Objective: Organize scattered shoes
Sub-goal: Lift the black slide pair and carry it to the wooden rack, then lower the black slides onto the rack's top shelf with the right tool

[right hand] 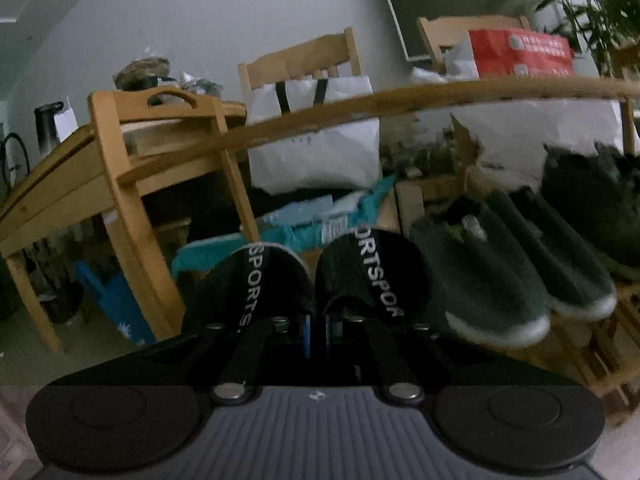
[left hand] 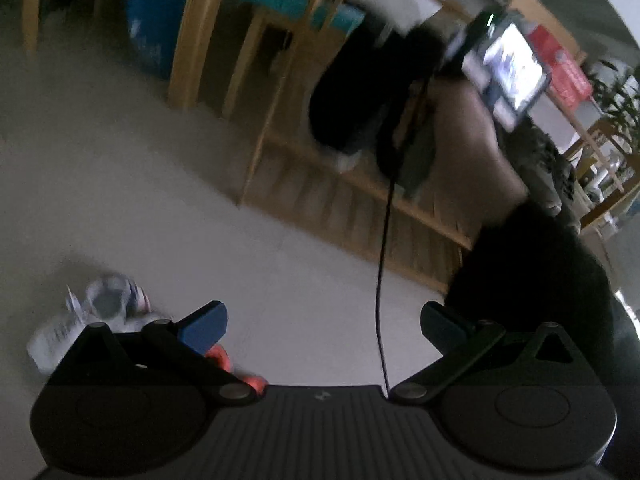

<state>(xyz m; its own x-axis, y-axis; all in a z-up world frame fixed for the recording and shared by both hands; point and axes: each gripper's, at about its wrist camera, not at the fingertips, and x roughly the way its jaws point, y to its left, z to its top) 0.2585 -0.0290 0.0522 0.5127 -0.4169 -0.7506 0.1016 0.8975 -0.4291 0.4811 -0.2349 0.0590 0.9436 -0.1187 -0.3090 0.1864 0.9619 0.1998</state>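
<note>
The right tool (right hand: 316, 330) is clamped on a pair of black slippers (right hand: 320, 280), its blue pads pressed close together over the inner edges of the two slippers where they meet. White lettering runs along a strap on each slipper. The pair hangs in front of a wooden shoe rack (right hand: 580, 344), near its left end and under the rack's top rail. On the slatted shelf of the rack, just to the right of the held pair, sit two dark green slip-on shoes (right hand: 520, 280) with pale soles, side by side, toes toward the front edge. Further right on the same shelf is another dark shoe, too blurred to make out well.

The left tool (left hand: 322, 326) has its jaws wide apart with nothing between them, pointing down at the pale floor (left hand: 160, 200). On the floor just beyond its left finger lies a white sneaker (left hand: 100, 312), and something red-orange (left hand: 224, 360) shows beside that finger, probably another shoe. From this view the black slippers appear as a dark blur over the front edge of the rack, held up by an arm (left hand: 472, 140).
</note>
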